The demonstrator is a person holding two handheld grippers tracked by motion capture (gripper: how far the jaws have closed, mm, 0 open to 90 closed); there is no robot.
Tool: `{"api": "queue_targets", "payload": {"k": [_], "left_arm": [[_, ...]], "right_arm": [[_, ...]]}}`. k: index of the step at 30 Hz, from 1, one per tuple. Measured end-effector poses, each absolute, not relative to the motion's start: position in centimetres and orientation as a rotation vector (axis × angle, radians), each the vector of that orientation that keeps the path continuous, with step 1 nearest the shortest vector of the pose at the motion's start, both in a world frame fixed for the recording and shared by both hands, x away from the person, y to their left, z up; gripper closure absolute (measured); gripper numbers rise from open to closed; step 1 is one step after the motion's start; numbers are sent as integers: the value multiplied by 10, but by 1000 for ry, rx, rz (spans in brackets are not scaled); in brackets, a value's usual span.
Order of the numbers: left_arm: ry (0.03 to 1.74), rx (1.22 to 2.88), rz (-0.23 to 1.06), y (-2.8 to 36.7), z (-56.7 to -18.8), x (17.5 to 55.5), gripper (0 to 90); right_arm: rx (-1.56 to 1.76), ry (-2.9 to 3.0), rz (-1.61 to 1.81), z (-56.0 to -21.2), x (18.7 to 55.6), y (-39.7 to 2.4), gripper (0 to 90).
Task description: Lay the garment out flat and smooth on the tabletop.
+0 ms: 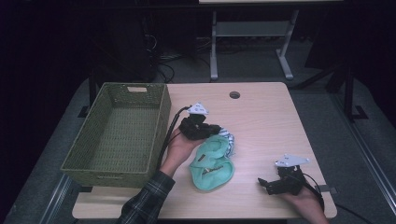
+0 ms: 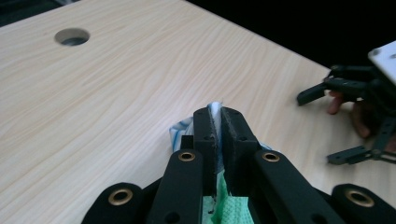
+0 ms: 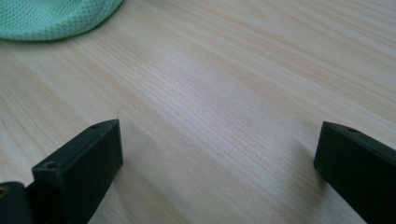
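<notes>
The left hand-held gripper (image 2: pixel 217 122) pinches a white-and-blue striped cloth (image 2: pixel 180 129) lying on the tabletop (image 1: pixel 261 121) beside a mint-green garment (image 1: pixel 211 166), while the right hand-held gripper (image 3: pixel 218 154) rests wide apart nearby.

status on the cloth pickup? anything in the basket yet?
Done: left gripper is shut on the white-and-blue cloth, with the green cloth bunched beside it. In hand: that pinch, made on the table. Left: nothing lies in the basket; both cloths are outside it. Right gripper rests open, holding nothing.

Wooden table (image 1: pixel 261 116); basket (image 1: pixel 119 133), green cloth (image 1: pixel 212 163).
</notes>
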State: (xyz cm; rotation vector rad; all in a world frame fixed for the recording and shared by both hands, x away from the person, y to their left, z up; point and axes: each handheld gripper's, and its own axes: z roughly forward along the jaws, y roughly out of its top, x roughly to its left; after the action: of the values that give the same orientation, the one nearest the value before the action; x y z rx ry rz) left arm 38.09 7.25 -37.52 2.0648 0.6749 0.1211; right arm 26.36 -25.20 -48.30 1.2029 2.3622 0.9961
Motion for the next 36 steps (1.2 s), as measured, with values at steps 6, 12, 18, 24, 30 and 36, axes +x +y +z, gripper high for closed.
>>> {"api": "queue_targets", "payload": {"k": [6,12,18,24,30,36], "left_arm": [[727,2078,141,78,-383,387,845],[774,2104,164,83,-391,391,845],[834,2140,206,85,-399,395,845],[901,2167,216,86,-413,400,843],[940,2218,220,84,-431,404,838],[955,2288,220,81,-450,407,827]], "right_arm": [[1192,2366,999,-483,264,-252,7],[1188,2368,997,-483,264,-252,6],[1189,2373,1001,-483,264,-252,7],[1189,2374,1002,-483,265,-252,7],[1189,2374,1002,-483,264,-252,7],[1170,2377,1011,-483,264,-252,36]]}}
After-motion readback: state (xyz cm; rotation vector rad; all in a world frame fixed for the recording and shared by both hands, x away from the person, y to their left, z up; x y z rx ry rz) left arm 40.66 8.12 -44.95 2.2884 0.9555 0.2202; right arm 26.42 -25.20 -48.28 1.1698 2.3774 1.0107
